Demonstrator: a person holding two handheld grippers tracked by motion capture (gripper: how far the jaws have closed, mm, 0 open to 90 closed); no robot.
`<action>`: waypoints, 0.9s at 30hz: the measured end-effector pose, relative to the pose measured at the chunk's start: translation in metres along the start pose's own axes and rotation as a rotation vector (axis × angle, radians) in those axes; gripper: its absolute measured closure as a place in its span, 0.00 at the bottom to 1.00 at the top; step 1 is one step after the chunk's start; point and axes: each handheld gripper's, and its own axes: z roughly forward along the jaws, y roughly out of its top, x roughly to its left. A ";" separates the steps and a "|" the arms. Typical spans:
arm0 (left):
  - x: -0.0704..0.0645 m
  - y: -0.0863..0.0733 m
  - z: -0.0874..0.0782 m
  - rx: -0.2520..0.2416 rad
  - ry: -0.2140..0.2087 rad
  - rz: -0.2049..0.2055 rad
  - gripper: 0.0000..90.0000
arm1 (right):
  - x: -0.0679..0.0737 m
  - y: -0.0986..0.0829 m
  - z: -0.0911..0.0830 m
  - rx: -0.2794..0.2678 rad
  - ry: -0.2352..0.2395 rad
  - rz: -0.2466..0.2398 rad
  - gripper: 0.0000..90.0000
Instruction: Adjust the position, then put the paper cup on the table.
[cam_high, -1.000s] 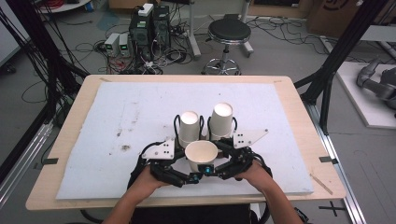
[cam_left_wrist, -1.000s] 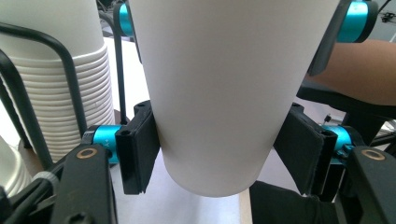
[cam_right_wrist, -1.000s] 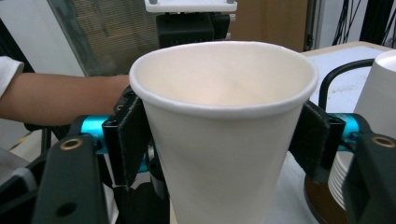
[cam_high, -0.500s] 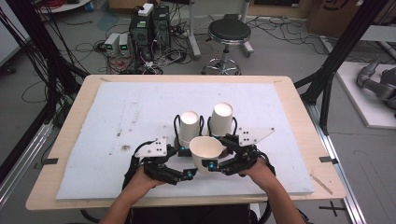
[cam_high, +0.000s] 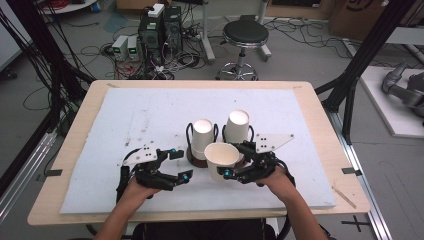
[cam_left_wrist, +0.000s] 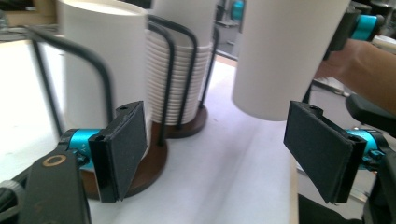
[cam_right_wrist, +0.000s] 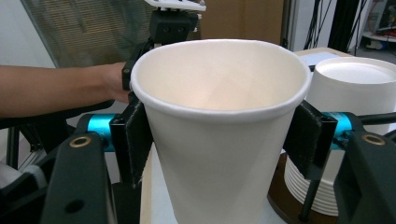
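- White paper cup, smooth-walled with a rolled rim, sits mouth-up between the two black pads of the right tool, clamped on both sides and held above the worktop just in front of the two racks.
- Half a second back both tools were close around this cup; now the left tool has drawn off to the left with its jaws wide and empty, so the cup seems freed from its stack and carried by the right tool alone.
- Behind it, two stacks of upturned white paper cups stand in black wire holders on round dark-brown wooden bases; the nested rims show as fine ridges.
- Underneath lies a matt white, scuffed sheet on a pale wooden board.
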 end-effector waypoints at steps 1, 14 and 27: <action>0.001 0.000 -0.003 -0.005 0.007 -0.001 0.24 | 0.000 0.000 0.000 0.000 -0.002 0.003 0.37; 0.003 0.000 -0.009 -0.023 0.037 -0.001 0.24 | 0.006 0.000 -0.012 -0.003 -0.037 -0.023 0.37; 0.024 -0.005 -0.016 -0.028 0.092 -0.015 0.24 | -0.003 -0.003 -0.035 0.009 -0.070 -0.034 0.37</action>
